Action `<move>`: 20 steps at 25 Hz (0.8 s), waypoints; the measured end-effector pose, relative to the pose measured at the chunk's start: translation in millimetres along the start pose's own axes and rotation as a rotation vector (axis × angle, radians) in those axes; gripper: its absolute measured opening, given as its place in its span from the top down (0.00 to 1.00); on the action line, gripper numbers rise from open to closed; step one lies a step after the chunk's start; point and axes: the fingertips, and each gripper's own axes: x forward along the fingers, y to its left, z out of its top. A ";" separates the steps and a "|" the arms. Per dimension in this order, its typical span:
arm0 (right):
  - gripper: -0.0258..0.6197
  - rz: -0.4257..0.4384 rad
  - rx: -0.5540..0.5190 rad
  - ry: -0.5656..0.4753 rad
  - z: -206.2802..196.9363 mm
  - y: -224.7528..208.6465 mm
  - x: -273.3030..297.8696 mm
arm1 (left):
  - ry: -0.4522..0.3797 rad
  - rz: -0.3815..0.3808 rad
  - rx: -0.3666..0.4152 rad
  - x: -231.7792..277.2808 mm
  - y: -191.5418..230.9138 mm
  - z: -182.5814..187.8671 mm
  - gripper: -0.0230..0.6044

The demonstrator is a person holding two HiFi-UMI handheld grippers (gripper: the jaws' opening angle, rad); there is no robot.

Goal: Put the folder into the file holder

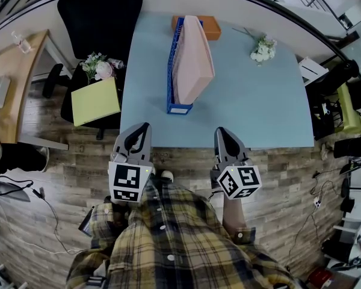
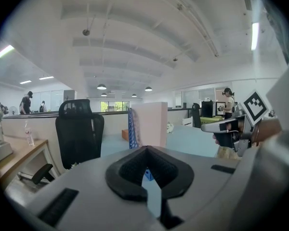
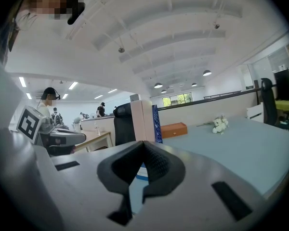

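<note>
The folder (image 1: 194, 59), a pink one, is already sitting in the blue file holder (image 1: 170, 77), standing on edge and leaning a bit toward the right side, with its top well above the holder's walls. The holder is on the light blue table (image 1: 259, 107), left of the middle, with its short end facing the person. Right behind it at the far edge there's an orange box (image 1: 212, 26), and a little bunch of white flowers (image 1: 263, 49) lies off to the right, well apart from the holder. Both grippers are back at the near edge of the table, not touching anything. The left gripper (image 1: 145, 127) has its jaws pinched together at the tips with nothing between them, and it's the same for the right gripper (image 1: 220, 131), closed up and empty. The two point toward the table, with the holder roughly between their lines. Off the table to the left is a black office chair (image 1: 99, 17), and a second seat has a yellow-green pad (image 1: 95, 101) on it.
</note>
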 end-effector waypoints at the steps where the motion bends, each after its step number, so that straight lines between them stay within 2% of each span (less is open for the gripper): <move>1: 0.96 -0.001 -0.001 0.002 -0.5 -0.2 0.7 | 0.000 0.001 -0.001 0.2 0.5 -0.4 0.98; 20: 0.96 0.019 -0.016 0.018 -5.3 17.5 8.5 | 0.005 -0.009 -0.006 1.1 5.4 -2.7 0.98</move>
